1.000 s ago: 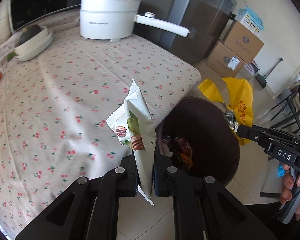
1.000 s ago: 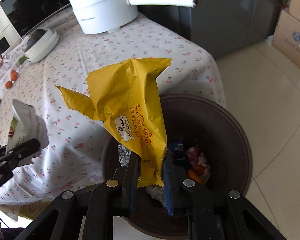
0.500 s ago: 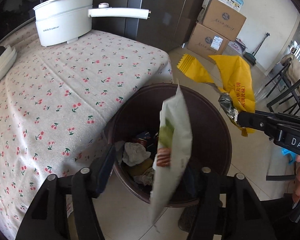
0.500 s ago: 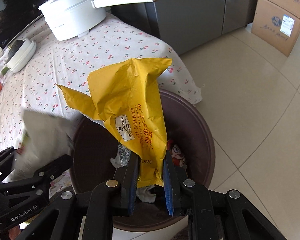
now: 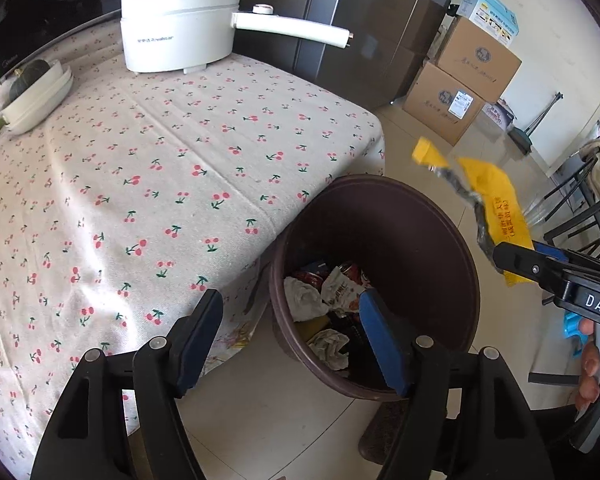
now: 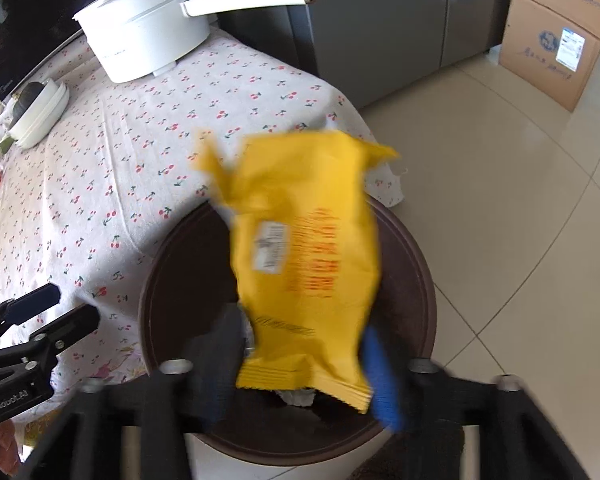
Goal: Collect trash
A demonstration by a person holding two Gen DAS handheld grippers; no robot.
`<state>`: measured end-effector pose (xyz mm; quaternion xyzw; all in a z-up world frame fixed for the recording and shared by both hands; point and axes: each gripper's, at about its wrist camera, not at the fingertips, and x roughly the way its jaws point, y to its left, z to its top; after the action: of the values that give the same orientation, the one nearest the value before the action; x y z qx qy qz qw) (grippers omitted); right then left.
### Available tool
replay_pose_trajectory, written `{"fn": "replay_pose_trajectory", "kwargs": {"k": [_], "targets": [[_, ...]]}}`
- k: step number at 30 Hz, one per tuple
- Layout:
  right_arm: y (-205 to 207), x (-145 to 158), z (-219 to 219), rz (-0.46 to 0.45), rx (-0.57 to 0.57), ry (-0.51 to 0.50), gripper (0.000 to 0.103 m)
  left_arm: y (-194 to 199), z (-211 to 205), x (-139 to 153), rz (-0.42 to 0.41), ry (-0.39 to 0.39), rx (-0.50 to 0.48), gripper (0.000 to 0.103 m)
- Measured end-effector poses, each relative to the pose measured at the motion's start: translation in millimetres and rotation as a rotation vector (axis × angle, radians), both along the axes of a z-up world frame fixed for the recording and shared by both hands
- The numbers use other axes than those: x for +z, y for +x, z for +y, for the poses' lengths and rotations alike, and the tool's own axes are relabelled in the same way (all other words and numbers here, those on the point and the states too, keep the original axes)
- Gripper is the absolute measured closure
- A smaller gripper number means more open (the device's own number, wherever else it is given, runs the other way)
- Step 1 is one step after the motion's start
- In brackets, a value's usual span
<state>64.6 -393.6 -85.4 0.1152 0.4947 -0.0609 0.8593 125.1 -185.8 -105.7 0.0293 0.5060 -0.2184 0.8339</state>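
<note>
Item: trash drop at bin, both tools letting go.

Nearest me, my right gripper is opening, its pads off the yellow wrapper, which hangs blurred above the brown bin, apparently falling. My left gripper is opening too, nothing between its jaws. Bin already holds crumpled paper and packets. Farther off, the cherry-print table carries pot and dish; I judge little trash left there.

yellow wrapper, blurred, upright over the brown trash bin holding crumpled wrappers.
</note>
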Motion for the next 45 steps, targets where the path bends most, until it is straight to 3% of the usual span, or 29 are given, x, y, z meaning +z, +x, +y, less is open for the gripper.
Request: {"fn": "replay_pose_trajectory", "kwargs": {"k": [7, 16, 24, 31, 35, 42, 45], "targets": [[-3, 3, 8, -0.012, 0.009, -0.032, 0.026, -9, 26, 11, -0.027, 0.020, 0.032, 0.025], [-19, 14, 28, -0.055, 0.033, -0.091, 0.022, -37, 62, 31, -0.095, 0.062, 0.113, 0.018], [-57, 37, 74, -0.180, 0.093, -0.180, 0.017, -78, 102, 50, -0.123, 0.058, 0.243, 0.018], [-91, 51, 117, -0.303, 0.152, -0.243, 0.012, -114, 120, 72, -0.270, 0.104, 0.318, 0.017], [-100, 57, 133, -0.356, 0.162, -0.250, 0.007, -126, 128, 74, -0.314, 0.104, 0.346, 0.017], [-94, 54, 145, -0.354, 0.165, -0.255, 0.006, -135, 140, 75, -0.335, 0.095, 0.377, 0.017], [-93, 52, 144, -0.339, 0.159, -0.236, 0.006, -135, 140, 75, -0.334, 0.096, 0.377, 0.006]]}}
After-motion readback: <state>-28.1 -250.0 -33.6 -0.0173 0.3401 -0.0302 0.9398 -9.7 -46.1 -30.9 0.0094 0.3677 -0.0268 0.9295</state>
